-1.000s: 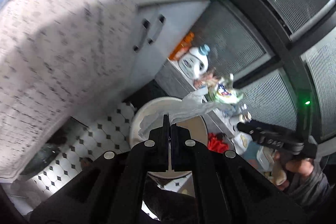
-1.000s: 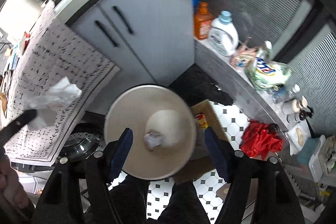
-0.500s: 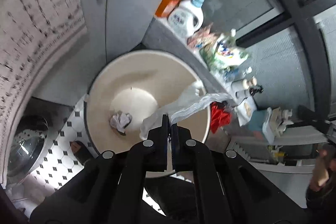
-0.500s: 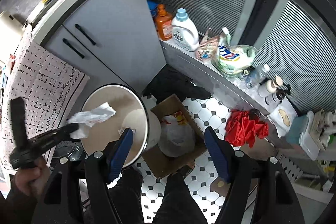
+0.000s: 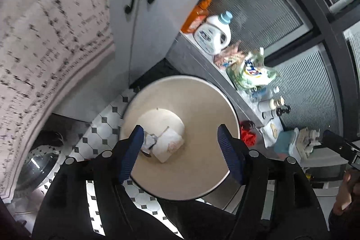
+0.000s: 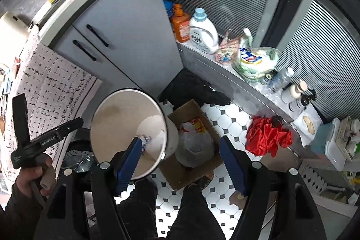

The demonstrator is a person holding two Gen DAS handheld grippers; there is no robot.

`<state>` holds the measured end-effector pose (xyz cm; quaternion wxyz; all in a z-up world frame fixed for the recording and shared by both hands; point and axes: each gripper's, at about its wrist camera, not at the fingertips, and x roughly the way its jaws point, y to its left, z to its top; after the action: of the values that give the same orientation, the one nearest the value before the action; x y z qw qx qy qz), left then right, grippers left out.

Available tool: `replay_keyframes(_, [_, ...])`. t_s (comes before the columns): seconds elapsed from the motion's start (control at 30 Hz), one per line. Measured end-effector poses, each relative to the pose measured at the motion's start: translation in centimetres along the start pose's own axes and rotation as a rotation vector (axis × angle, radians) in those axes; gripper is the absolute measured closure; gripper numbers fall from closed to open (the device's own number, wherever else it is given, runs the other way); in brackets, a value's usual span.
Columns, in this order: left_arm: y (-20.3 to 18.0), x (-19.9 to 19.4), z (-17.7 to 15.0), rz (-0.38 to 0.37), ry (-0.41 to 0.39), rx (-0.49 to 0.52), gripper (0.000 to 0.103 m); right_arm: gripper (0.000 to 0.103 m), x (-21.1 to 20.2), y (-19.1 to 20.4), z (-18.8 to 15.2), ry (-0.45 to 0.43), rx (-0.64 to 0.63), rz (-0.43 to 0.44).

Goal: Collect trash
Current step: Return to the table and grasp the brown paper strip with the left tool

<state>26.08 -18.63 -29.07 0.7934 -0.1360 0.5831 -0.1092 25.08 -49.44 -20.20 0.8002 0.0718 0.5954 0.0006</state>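
A round beige trash bin (image 5: 202, 105) stands on the tiled floor; it also shows in the right wrist view (image 6: 117, 118). At its bottom lie a white crumpled tissue (image 5: 167, 145) and a small grey crumpled scrap (image 5: 149, 142). My left gripper (image 5: 181, 152) is open and empty, held above the bin's mouth. My right gripper (image 6: 184, 163) is open and empty, to the right of the bin above a cardboard box (image 6: 180, 172). The left gripper's body shows at the left in the right wrist view (image 6: 45, 138).
The cardboard box holds a clear plastic bag (image 6: 193, 145). A ledge (image 6: 225, 80) carries detergent bottles (image 6: 202, 30), a printed bag (image 6: 256, 60) and small bottles. A red cloth (image 6: 267, 136) lies below it. Grey cabinet doors (image 6: 126, 28) and a patterned cloth (image 6: 49, 87) are on the left.
My left gripper opened and let go of the white tissue, which now lies at the bottom of the bin. My right gripper shifted further right, away from the bin.
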Motion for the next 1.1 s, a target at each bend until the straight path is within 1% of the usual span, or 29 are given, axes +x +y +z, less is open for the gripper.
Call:
replay_keyframes(0.13, [1.5, -2.9, 0.0, 0.013, -0.049, -0.024, 0.029, 0.03, -0.1, 2.5, 0.9, -0.01, -0.036, 0.03])
replay_keyframes(0.2, [2.6, -5.0, 0.0, 0.028, -0.084, -0.039, 0.026, 0.025, -0.2, 4.4, 1.5, -0.018, -0.063, 0.053])
replay_keyframes(0.3, [4.1, -8.0, 0.2, 0.05, -0.134, -0.065, 0.018, 0.021, -0.4, 7.4, 2.3, -0.033, -0.112, 0.087])
replay_keyframes(0.37, [5.4, -10.4, 0.4, 0.075, -0.179, -0.086, 0.008, 0.016, -0.6, 9.5, 2.7, -0.04, -0.145, 0.11])
replay_keyframes(0.4, [5.9, -11.2, 0.4, 0.086, -0.196, -0.095, 0.006, 0.012, -0.7, 10.8, 3.0, -0.046, -0.164, 0.123])
replay_keyframes(0.47, [7.2, -13.1, 0.5, 0.106, -0.23, -0.121, 0.006, 0.008, -1.0, 13.1, 3.4, -0.058, -0.198, 0.146])
replay_keyframes(0.63, [10.9, -18.4, 0.2, 0.156, -0.334, -0.189, 0.006, 0.008, -1.7, 18.8, 4.2, -0.07, -0.275, 0.191])
replay_keyframes(0.73, [13.2, -21.8, -0.3, 0.2, -0.412, -0.232, 0.006, 0.008, -2.3, 22.1, 4.7, -0.087, -0.316, 0.217])
replay_keyframes(0.83, [15.6, -24.4, -0.7, 0.246, -0.472, -0.263, 0.006, 0.008, -2.9, 25.3, 5.3, -0.107, -0.352, 0.241])
replay_keyframes(1.03, [20.2, -27.7, -1.1, 0.313, -0.534, -0.292, 0.006, 0.008, -4.0, 31.6, 6.2, -0.139, -0.425, 0.275])
replay_keyframes(1.1, [21.7, -28.4, -1.6, 0.321, -0.547, -0.311, 0.006, 0.008, -4.1, 33.4, 6.5, -0.152, -0.448, 0.284])
